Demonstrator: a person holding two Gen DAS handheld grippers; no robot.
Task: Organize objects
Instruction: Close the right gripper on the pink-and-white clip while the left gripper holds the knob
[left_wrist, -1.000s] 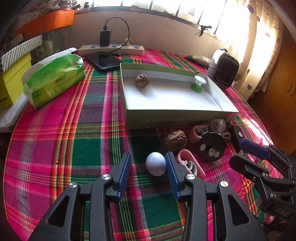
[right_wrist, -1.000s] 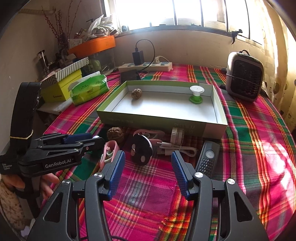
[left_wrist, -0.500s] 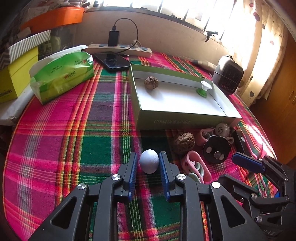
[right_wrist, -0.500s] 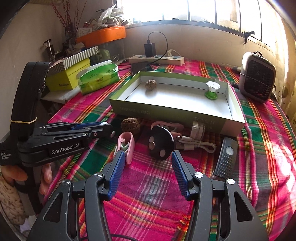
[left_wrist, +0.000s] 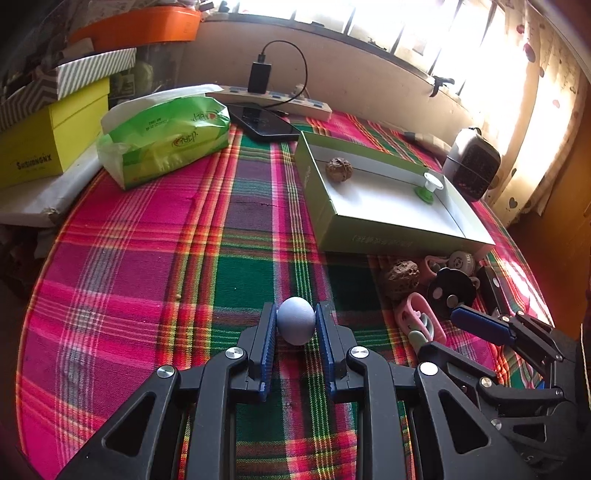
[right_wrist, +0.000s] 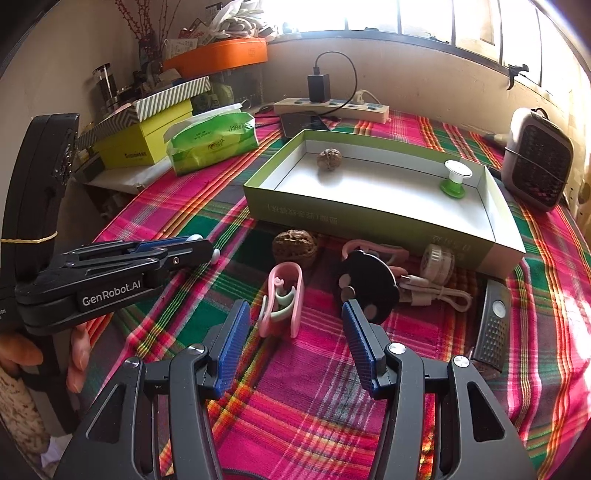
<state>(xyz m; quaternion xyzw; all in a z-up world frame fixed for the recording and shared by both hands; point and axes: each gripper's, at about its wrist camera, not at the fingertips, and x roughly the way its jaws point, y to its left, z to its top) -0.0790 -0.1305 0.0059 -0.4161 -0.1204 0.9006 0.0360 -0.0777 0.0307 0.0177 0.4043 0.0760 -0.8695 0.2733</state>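
Left wrist view. Left claw (left_wrist: 295, 325): closed on the pale grey egg (left_wrist: 295, 320), both blue pads seated against its sides. The egg is held near the plaid-covered surface (left_wrist: 147, 266), in front of and to the left of the green tray (left_wrist: 391, 236); whether it is raised off the cloth cannot be told. Tray contents: one walnut (left_wrist: 338, 169) at the far left corner, one green-and-white spool (left_wrist: 430, 186) at the far right. A smooth, rounded item is judged prone to slipping; pressure is best kept even and the lift made straight up before carriage over the tray's near wall. The claw is held level, fingers pointed forward towards the tray.

Right wrist view. Right claw (right_wrist: 293, 345): fingers spread wide, nothing gripped. It hovers above the loose items before the tray: pink clip (right_wrist: 282, 301) just ahead between the fingers, second walnut (right_wrist: 294, 248) beyond, black disc (right_wrist: 367, 284) near the right finger, coiled cable (right_wrist: 436, 290) and remote (right_wrist: 493, 325) further right. The left claw is seen side-on at left, tip directed inwards. A clear path is best left for the left claw's transfer.
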